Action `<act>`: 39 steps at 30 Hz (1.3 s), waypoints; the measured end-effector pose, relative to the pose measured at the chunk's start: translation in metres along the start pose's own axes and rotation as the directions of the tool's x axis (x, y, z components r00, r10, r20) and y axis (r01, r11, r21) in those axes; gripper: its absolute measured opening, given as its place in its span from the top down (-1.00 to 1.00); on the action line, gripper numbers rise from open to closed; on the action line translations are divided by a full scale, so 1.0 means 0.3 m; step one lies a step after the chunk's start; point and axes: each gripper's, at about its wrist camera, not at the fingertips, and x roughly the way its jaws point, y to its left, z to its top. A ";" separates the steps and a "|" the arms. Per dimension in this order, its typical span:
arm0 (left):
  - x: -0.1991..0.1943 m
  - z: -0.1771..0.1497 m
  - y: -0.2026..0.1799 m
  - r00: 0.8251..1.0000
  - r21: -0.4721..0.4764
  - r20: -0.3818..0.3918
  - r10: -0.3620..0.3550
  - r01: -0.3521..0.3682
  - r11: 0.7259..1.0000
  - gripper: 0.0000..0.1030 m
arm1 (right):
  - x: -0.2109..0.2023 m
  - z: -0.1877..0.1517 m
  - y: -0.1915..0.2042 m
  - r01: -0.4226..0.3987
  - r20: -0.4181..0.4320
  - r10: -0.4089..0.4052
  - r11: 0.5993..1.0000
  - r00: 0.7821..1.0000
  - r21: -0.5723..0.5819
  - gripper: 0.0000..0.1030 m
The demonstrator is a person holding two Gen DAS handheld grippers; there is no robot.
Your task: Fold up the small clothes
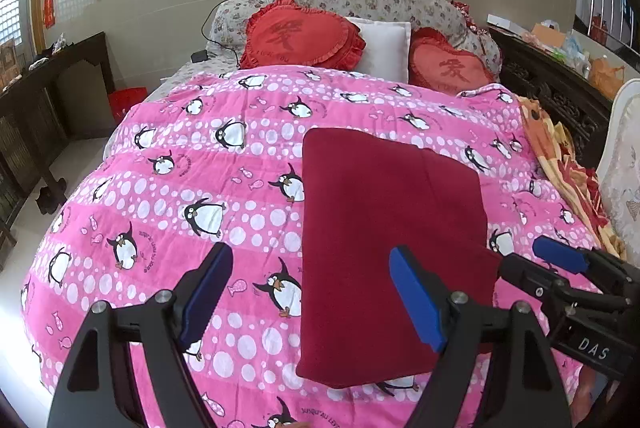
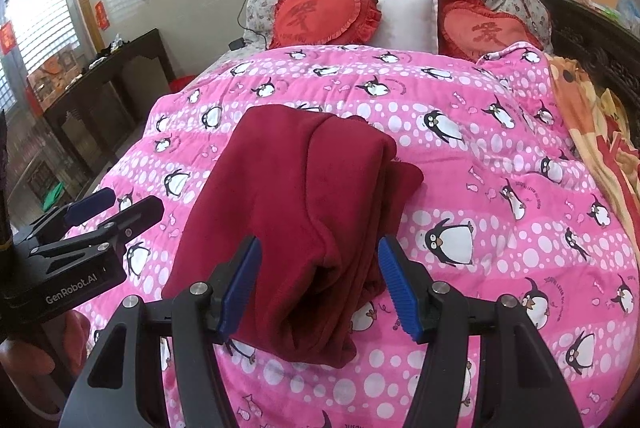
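Observation:
A dark red garment (image 1: 384, 228) lies folded into a long rectangle on the pink penguin quilt (image 1: 200, 187). My left gripper (image 1: 316, 292) is open and empty above the garment's near left edge. In the right wrist view the garment (image 2: 296, 195) shows layered folds at its near right side. My right gripper (image 2: 320, 284) is open, its blue pads on either side of the garment's near end, not closed on it. The right gripper also shows in the left wrist view (image 1: 568, 268), and the left gripper shows in the right wrist view (image 2: 112, 207).
Two red heart cushions (image 1: 300, 35) and a white pillow (image 1: 384, 43) lie at the head of the bed. An orange patterned blanket (image 1: 568, 163) lies along the right edge. Dark wooden furniture (image 1: 48, 107) stands to the left and a carved dark wooden sideboard (image 1: 560, 83) to the right.

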 end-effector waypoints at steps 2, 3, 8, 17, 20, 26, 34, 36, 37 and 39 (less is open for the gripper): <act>0.002 0.001 0.001 1.000 0.002 -0.001 0.000 0.000 1.000 -0.63 | 0.003 -0.001 0.000 0.000 -0.002 0.000 1.000 1.000 0.002 0.30; 0.003 -0.001 0.001 1.000 0.002 -0.002 0.002 -0.002 1.000 -0.63 | 0.005 -0.001 -0.001 -0.001 -0.003 0.001 1.000 1.000 0.003 0.30; 0.016 -0.002 0.013 1.000 0.005 -0.009 0.005 -0.004 1.000 -0.63 | 0.013 -0.001 -0.003 -0.003 -0.010 0.003 1.000 1.000 0.006 0.30; 0.029 -0.003 0.016 1.000 0.013 -0.015 0.008 -0.008 1.000 -0.63 | 0.026 -0.007 0.003 -0.005 -0.019 0.005 1.000 1.000 0.004 0.30; 0.029 -0.005 0.014 1.000 0.015 -0.015 0.009 -0.009 1.000 -0.63 | 0.032 -0.008 0.005 -0.007 -0.025 0.007 1.000 1.000 0.004 0.30; 0.035 -0.009 0.018 1.000 0.016 -0.019 0.008 -0.007 1.000 -0.63 | 0.037 -0.011 0.003 -0.008 -0.030 0.008 1.000 1.000 0.006 0.30; 0.051 -0.014 0.023 1.000 0.017 -0.026 -0.001 0.001 1.000 -0.63 | 0.051 -0.018 0.004 -0.011 -0.041 0.011 1.000 0.999 0.008 0.29; 0.056 -0.016 0.027 1.000 0.018 -0.027 -0.009 0.009 1.000 -0.63 | 0.055 -0.021 0.005 -0.012 -0.044 0.012 1.000 0.999 0.007 0.29; 0.054 -0.016 0.025 1.000 0.019 -0.024 -0.013 0.014 1.000 -0.63 | 0.057 -0.021 0.005 -0.012 -0.045 0.012 1.000 0.999 0.007 0.29; 0.057 -0.018 0.032 1.000 0.021 -0.020 -0.015 0.015 1.000 -0.63 | 0.060 -0.023 0.003 -0.012 -0.047 0.013 1.000 0.999 0.009 0.29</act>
